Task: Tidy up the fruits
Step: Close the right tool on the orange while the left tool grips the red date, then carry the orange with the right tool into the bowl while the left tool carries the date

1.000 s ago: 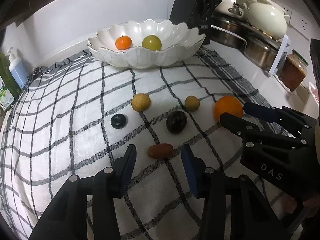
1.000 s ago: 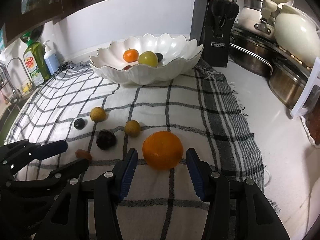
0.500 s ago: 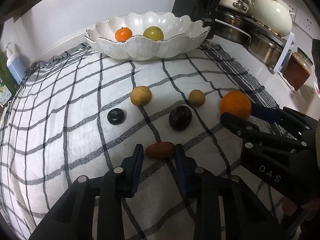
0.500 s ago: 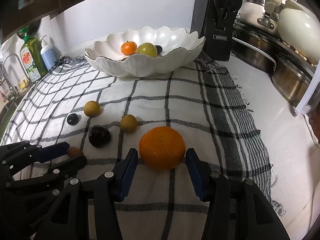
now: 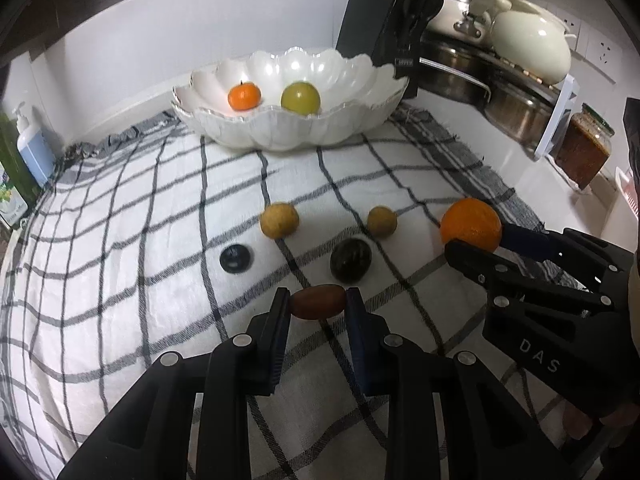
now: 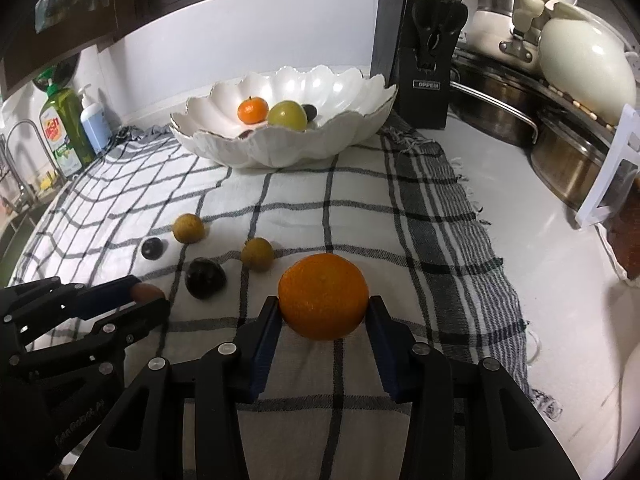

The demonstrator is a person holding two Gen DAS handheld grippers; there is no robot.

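My left gripper point(image 5: 318, 302) is shut on a small reddish-brown oblong fruit point(image 5: 319, 301), just above the checked cloth point(image 5: 140, 260). My right gripper point(image 6: 323, 310) is shut on a large orange point(image 6: 323, 296), which also shows in the left wrist view point(image 5: 471, 224). Loose on the cloth lie two tan round fruits point(image 5: 279, 220) point(image 5: 382, 221), a dark plum point(image 5: 351, 261) and a small dark berry point(image 5: 236, 258). The white scalloped bowl point(image 5: 280, 136) at the back holds a mandarin point(image 5: 244, 96), a green fruit point(image 5: 300, 98) and a dark fruit point(image 6: 309, 111).
A black knife block point(image 6: 430, 68) stands right of the bowl. Steel pots point(image 6: 500, 108) and a cream kettle point(image 6: 584, 72) line the right counter, with a jar point(image 5: 584, 156). Soap bottles point(image 6: 68, 128) and a sink tap point(image 6: 16, 160) are at the far left.
Both grippers closed: the left jaws onto the reddish-brown fruit, the right jaws onto the orange. Both appear to have risen slightly with their fruit.
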